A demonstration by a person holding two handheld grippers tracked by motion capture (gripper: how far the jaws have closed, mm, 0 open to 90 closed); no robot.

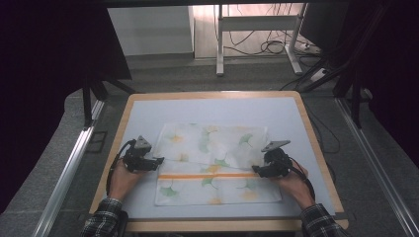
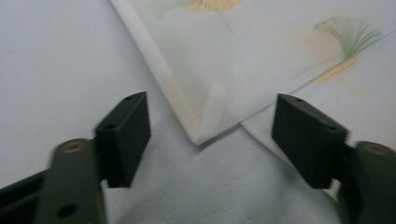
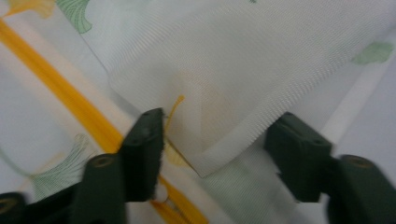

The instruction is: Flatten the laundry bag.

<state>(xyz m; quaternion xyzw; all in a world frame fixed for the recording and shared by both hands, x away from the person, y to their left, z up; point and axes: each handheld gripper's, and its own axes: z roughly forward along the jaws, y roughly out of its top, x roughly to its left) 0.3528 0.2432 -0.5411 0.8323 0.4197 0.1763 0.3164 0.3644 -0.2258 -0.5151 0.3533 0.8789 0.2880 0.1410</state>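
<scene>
I am watching a flower-printed cloth (image 1: 212,163) lying mid-desk (image 1: 291,113), its far part already folded toward the near side, the folded edge stopping by the orange stripe (image 1: 207,175). Left hand-held gripper (image 1: 157,160) is sitting at the folded layer's left corner, jaws apart, gripping nothing. Right hand-held gripper (image 1: 256,169) is straddling the right corner, jaws likewise apart. I am judging one fold done, further folds left.

A pale table (image 1: 291,106) with a wooden edge sits mid-floor. Beyond the table, a white desk frame (image 1: 257,22) stands over tangled cables (image 1: 269,47) and a power strip (image 1: 309,48). Left and right of the table, metal rails (image 1: 69,168) run along grey carpet (image 1: 44,153).
</scene>
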